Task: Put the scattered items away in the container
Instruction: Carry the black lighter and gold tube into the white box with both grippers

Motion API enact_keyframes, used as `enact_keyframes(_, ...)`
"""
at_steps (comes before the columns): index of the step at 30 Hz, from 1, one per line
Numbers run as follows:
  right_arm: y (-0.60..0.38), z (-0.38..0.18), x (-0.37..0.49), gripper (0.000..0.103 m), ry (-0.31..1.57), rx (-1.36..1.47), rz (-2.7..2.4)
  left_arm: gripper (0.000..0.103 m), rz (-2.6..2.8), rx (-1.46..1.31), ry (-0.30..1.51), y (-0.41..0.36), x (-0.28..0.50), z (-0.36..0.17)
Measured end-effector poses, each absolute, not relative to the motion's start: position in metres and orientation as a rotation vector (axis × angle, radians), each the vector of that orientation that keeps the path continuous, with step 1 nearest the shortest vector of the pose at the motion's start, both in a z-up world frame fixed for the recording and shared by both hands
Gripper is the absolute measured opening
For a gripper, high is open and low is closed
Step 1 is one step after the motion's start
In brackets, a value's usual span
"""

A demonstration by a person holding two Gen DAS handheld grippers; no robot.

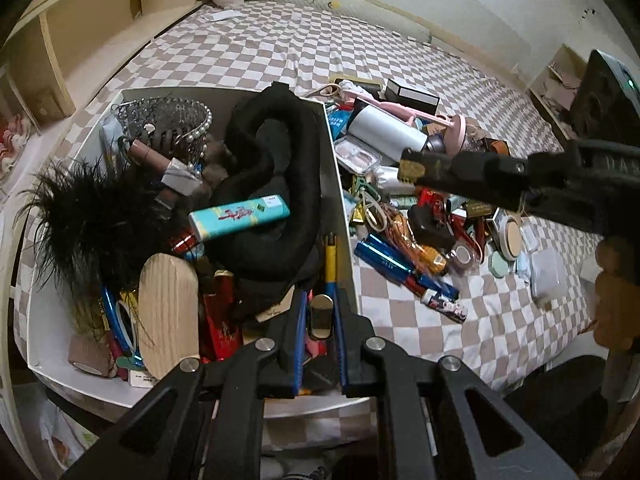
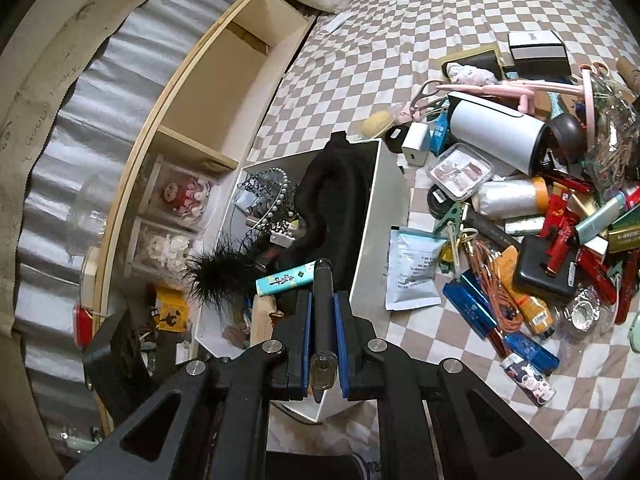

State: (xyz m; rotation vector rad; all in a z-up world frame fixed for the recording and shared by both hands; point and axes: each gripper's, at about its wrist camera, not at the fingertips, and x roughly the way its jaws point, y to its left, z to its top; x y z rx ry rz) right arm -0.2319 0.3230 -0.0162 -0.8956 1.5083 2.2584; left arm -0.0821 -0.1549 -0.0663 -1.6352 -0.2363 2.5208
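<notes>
We see a white box (image 1: 340,184) on a checkered bed (image 1: 256,52), already packed with stuff. Landmark is the box.

Left gripper (image 1: 320,316) hangs over the near end of the box, its fingers clamped on a small bottle with a brownish cap (image 1: 321,312), held upright between the blue pads. Right gripper (image 2: 323,320) sits above the near right corner of the box, fingers clenched on a long dark tube (image 2: 322,300) with a clear squarish cap end nearest the camera; the tube points forward over the box interior. In the left view the same gripper comes in from the right, over the pile outside the box.

Inside the box: black padded band (image 1: 276,168) along the right wall, teal stick-shaped pack (image 1: 240,218) lying on it, black feather puff (image 1: 80,216) at the left wall, wooden oval piece (image 1: 168,316) at the near left, pearl-trimmed wire basket (image 1: 176,120) at the far left corner.

Outside, right of the box: a heap of scattered items, including a white cylinder bottle (image 2: 496,132), blue tubes (image 2: 476,308), a white pouch (image 2: 412,272) just beside the box wall, a black pouch (image 2: 548,268), and a clear tray of pink nails (image 2: 460,170).
</notes>
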Motion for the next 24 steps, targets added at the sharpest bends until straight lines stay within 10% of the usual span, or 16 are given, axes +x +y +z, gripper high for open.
enact_keyframes(24, 0.296, -0.011, -0.286, 0.012, 1.428, -0.999, 2.372, 0.015, 2.770, -1.684, 0.129, -0.182, -0.083, -0.071)
